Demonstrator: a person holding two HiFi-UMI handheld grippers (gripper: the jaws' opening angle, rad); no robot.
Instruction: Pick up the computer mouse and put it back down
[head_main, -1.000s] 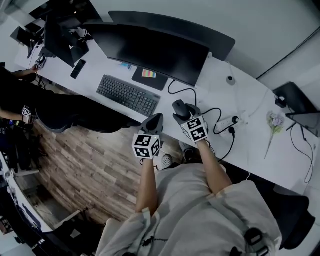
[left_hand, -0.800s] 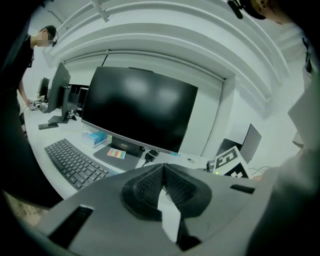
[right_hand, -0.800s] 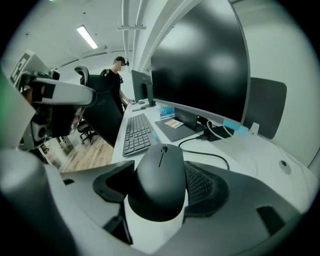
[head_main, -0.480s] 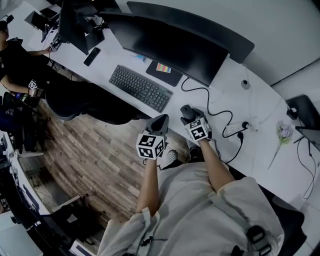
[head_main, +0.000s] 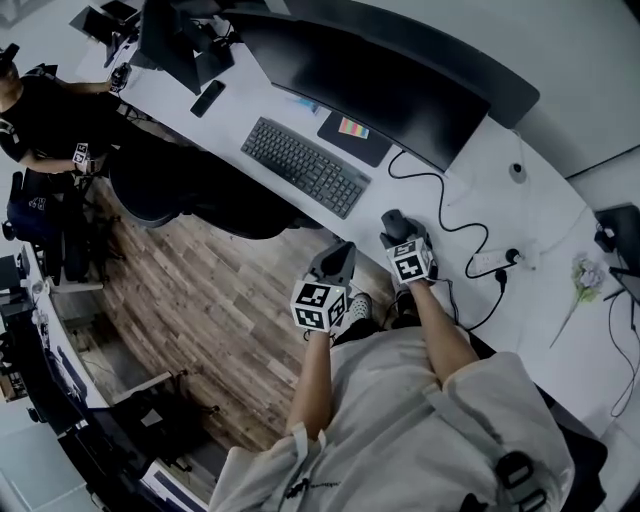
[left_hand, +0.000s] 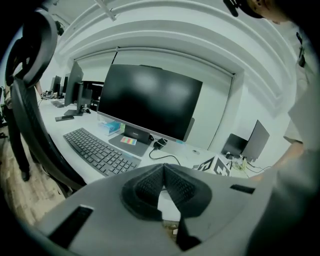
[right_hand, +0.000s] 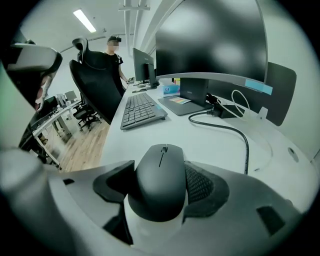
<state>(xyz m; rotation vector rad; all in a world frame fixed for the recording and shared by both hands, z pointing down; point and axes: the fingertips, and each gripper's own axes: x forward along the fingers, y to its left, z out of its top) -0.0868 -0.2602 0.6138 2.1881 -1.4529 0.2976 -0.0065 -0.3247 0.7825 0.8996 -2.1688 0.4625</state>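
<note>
Bare surface (right_hand: 150, 137) lying open ahead of right tool (right_hand: 161, 181) gripping mouse (right_hand: 160, 167). Keyboard (right_hand: 142, 111) bounding lane at left; cable (right_hand: 235, 131) looping across at right. Monitor (right_hand: 215, 35) closing off far end. Chair (right_hand: 95, 85) standing off surface edge beyond keyboard.

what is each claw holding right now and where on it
The right claw holds the dark grey plastic computer mouse by its two long sides, one pad on each. The left claw is shut and empty.

In front of you, the long white desk (head_main: 550, 250) holds a black keyboard (head_main: 305, 167), a big dark screen (head_main: 370, 85), a black cable (right_hand: 246, 150), a white plug strip (head_main: 490, 262) and a flower (head_main: 580, 275). A phone (head_main: 207, 97) lies far to your left.
</note>
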